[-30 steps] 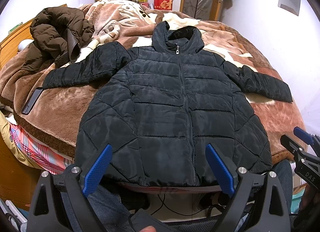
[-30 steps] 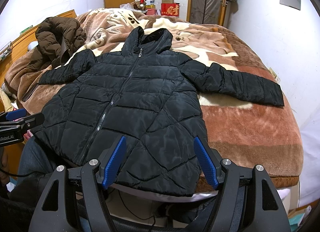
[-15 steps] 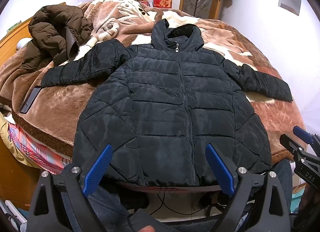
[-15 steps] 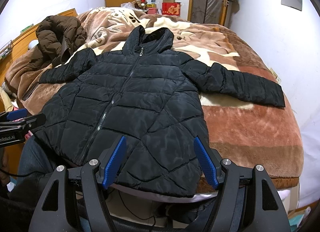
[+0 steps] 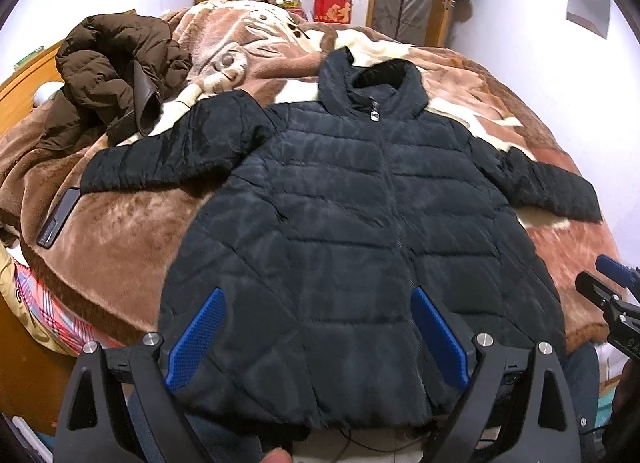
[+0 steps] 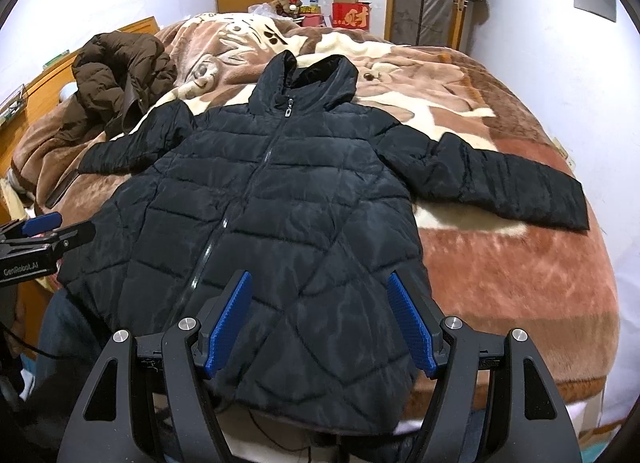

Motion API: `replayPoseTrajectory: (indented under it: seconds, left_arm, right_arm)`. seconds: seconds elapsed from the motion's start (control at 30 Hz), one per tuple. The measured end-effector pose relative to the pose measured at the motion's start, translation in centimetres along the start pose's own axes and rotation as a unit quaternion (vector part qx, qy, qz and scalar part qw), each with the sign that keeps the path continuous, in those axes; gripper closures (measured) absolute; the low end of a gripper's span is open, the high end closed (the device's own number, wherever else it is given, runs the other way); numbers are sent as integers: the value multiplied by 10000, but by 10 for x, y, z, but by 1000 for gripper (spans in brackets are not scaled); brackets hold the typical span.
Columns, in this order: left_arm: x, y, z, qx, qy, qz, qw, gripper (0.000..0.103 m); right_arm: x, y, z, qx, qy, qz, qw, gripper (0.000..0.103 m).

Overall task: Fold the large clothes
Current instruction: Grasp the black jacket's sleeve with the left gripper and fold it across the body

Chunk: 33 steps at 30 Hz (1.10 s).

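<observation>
A black hooded puffer jacket (image 5: 360, 223) lies face up and zipped on the bed, both sleeves spread sideways, hem at the near edge. It also shows in the right wrist view (image 6: 264, 215). My left gripper (image 5: 316, 315) is open and empty, hovering above the hem near the zipper. My right gripper (image 6: 320, 303) is open and empty above the jacket's right lower corner. Each gripper appears at the edge of the other's view, the right gripper (image 5: 612, 295) and the left gripper (image 6: 44, 231).
A brown fleece blanket (image 5: 120, 231) covers the bed. A crumpled brown jacket (image 5: 116, 75) lies at the far left. A dark phone (image 5: 58, 219) rests near the left sleeve cuff. Boxes (image 6: 350, 15) and a wardrobe stand behind; a wall is on the right.
Both grippers have moved forward and slightly lower toward the jacket's hem. The jacket has not moved. Both grippers stay open.
</observation>
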State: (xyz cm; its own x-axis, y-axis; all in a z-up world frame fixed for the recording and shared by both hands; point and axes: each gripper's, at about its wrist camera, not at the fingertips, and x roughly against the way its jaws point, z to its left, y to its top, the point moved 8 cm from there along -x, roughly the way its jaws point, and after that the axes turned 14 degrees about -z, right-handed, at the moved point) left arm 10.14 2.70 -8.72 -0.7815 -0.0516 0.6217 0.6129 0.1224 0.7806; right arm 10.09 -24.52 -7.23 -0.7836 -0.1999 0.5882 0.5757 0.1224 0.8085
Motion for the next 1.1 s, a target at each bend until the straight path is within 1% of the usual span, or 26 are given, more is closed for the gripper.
replayPoseTrajectory:
  seconds: [0.2,0.37,0.47,0.53,0.6,0.77,0.87,1.1]
  left_arm:
    - [-40,17,31,174,168,19,9997,8]
    - [-79,31,69,405,480,11,9980,8]
    - [-103,38,97,545,736,18,9958,8]
    - [-120,42,119,738,773,66,9943,8]
    - [-134,46,140,866,910,65,9921,8]
    - [-169,52,201,1177,1314,144,9842,8]
    - [-189,53,238,1344,1550,159,9786,8]
    - [-232,47,326,1906,2103,146,9588,8]
  right_arm:
    - [-42,17,4,41,159,124,9998,33]
    - [-83,31,11,107,291,258,9992,33]
    - [-110,38,13,133,326,343,9988,33]
    - [-126,42,16,159,349,382,9985,33]
    - [-143,45,17,202,346,424,9983,33]
    - [-181,52,22,246,343,540,9977,33]
    - [-196,54,25,299,333,574,9973,33]
    - [-223,54,25,419,299,663,9965,33]
